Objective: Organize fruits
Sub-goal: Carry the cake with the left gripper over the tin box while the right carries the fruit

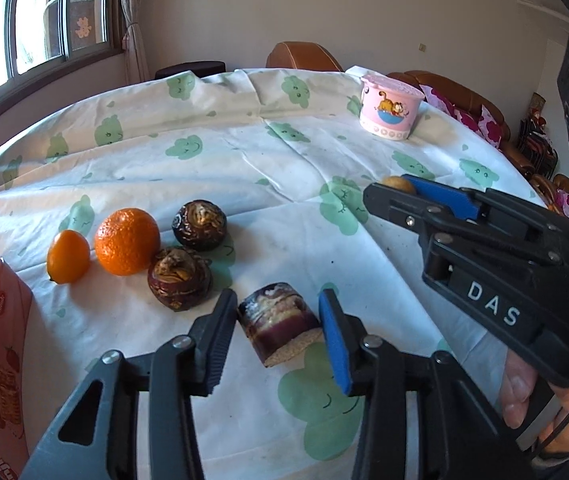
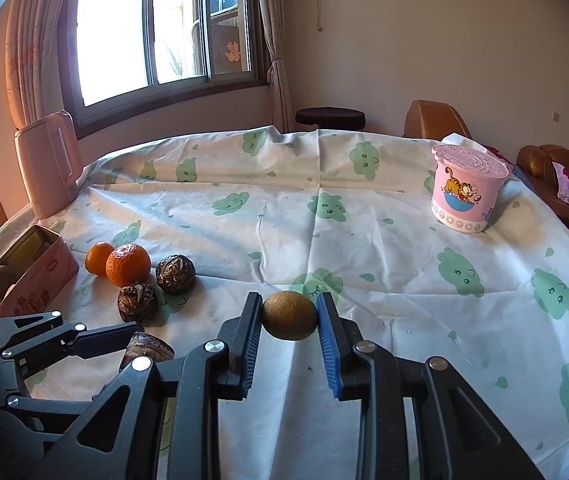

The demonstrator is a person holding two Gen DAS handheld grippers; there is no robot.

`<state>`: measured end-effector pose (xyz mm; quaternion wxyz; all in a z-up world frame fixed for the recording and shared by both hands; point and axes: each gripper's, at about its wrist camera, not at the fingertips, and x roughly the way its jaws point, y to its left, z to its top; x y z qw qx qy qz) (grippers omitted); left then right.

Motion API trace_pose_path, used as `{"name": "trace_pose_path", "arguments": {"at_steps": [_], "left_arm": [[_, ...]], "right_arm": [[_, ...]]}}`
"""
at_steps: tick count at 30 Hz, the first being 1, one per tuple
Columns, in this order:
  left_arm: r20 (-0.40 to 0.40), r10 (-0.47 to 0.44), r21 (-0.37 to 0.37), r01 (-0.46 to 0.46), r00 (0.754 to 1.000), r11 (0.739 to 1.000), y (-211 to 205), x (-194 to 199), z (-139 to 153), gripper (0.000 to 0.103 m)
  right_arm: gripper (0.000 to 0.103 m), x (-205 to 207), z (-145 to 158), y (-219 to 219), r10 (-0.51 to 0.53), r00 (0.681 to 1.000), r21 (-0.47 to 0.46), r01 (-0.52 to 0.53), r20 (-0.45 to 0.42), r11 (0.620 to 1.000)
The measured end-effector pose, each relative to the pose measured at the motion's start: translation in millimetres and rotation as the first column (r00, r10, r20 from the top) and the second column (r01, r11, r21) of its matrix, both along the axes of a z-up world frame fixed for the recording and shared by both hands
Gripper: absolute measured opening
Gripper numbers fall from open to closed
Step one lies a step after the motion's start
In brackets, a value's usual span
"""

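Observation:
My left gripper [image 1: 278, 326] is closed around a short purple-brown cut piece of sugarcane [image 1: 278, 322] lying on the tablecloth; both pads touch it. My right gripper [image 2: 289, 316] is shut on a small round brown fruit [image 2: 289, 315], its pads pressing both sides; the fruit also shows in the left wrist view [image 1: 398, 185]. A large orange [image 1: 127, 241], a small orange [image 1: 68, 256] and two dark water chestnuts [image 1: 199, 225] [image 1: 179, 279] sit grouped left of the left gripper.
A pink tin box [image 2: 34, 274] holding some fruit stands at the left table edge. A pink lidded cartoon cup [image 2: 466, 188] stands at the far right. A pink jug [image 2: 50, 164] stands at the far left. Chairs and a sofa surround the table.

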<state>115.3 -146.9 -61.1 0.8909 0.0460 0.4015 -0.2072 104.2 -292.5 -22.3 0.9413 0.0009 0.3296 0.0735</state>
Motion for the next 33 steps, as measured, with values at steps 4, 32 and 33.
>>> {"name": "trace_pose_path", "arguments": {"at_steps": [4,32,33], "left_arm": [[0.034,0.010,-0.008,-0.010,0.999,1.000,2.7,-5.0,4.9,0.044],[0.224,0.110,-0.072,-0.096,0.968,0.993,21.0,-28.1,27.8,0.044],[0.226,0.112,-0.075,-0.098,0.968,0.992,21.7,-28.3,28.1,0.044]], "right_arm": [[0.030,-1.0,0.1,-3.0,0.007,1.000,0.022,-0.007,0.003,1.000],[0.030,-20.6,12.7,3.3,0.090,0.988,0.031,-0.095,0.125,0.995],[0.030,-21.6,13.0,3.6,0.092,0.987,0.030,-0.097,0.129,0.995]]}}
